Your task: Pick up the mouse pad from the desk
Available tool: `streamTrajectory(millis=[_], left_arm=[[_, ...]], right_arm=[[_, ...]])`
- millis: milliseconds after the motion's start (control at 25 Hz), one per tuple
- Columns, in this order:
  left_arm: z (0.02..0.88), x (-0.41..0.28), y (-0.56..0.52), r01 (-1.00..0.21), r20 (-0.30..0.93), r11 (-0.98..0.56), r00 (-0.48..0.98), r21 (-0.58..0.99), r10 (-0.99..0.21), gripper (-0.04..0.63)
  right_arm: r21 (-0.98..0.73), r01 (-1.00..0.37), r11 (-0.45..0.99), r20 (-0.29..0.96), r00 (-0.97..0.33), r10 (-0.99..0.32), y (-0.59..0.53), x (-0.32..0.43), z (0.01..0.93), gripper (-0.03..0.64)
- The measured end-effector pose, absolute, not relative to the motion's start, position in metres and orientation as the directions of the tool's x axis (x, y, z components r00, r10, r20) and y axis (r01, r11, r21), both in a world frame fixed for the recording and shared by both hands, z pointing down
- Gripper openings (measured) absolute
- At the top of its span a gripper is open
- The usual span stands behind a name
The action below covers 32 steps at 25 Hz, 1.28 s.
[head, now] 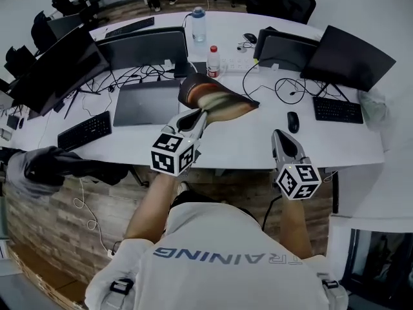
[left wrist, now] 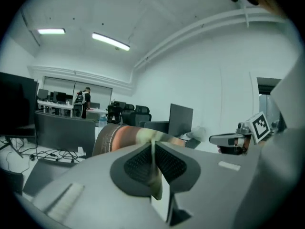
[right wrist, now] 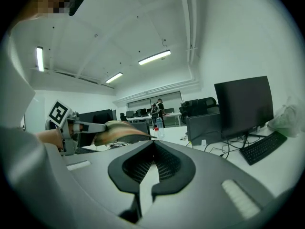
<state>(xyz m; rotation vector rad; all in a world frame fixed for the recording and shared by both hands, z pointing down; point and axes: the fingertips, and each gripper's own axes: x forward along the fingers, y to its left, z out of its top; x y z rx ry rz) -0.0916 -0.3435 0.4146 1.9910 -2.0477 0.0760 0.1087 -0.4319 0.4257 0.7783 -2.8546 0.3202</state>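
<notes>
The mouse pad (head: 219,99), dark-backed with a brownish printed face, hangs curled in the air above the white desk (head: 245,144). My left gripper (head: 201,115) is shut on its near edge. In the left gripper view the pad's edge runs between the pads and the mouse pad (left wrist: 125,136) bends away to the left of the left gripper (left wrist: 153,146). My right gripper (head: 279,135) hovers to the right over the desk's front edge, shut with nothing in it. The right gripper view shows the right gripper (right wrist: 153,148) closed, with the left gripper (right wrist: 89,127) and the mouse pad (right wrist: 123,130) at left.
Dark monitors (head: 352,58) stand along the back and left. Keyboards (head: 84,130) lie at left and right, and a black mouse (head: 293,121) sits near my right gripper. A grey laptop (head: 147,103), two bottles (head: 213,62) and tangled cables (head: 287,89) are also on the desk.
</notes>
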Motion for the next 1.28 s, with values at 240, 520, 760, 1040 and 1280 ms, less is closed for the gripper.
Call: streamTrajectory(millis=[240, 520, 760, 1040, 1280], left_arm=[[0.336, -0.107, -0.313, -0.991, 0.068, 0.084, -0.077, 0.104, -0.995, 0.028], [0.311, -0.104, -0.289, -0.991, -0.001, 0.111, -0.112, 0.080, -0.994, 0.029], [0.318, -0.099, -0.281, -0.989, 0.004, 0.117, -0.118, 0.088, -0.993, 0.029], [0.325, -0.091, -0.280, -0.989, 0.015, 0.114, -0.113, 0.097, -0.994, 0.029], [0.325, -0.087, -0.284, -0.990, 0.014, 0.107, -0.106, 0.096, -0.994, 0.029]], right_arm=[[-0.115, -0.504, 0.856, 0.092, -0.863, -0.496, -0.436, 0.100, 0.368, 0.011], [-0.067, -0.475, 0.878, 0.015, -0.880, -0.475, -0.419, 0.097, 0.339, 0.009], [-0.065, -0.459, 0.886, 0.006, -0.888, -0.460, -0.416, 0.095, 0.335, 0.009], [-0.070, -0.455, 0.888, 0.013, -0.890, -0.456, -0.412, 0.101, 0.342, 0.009], [-0.069, -0.458, 0.886, 0.023, -0.889, -0.458, -0.414, 0.106, 0.346, 0.009]])
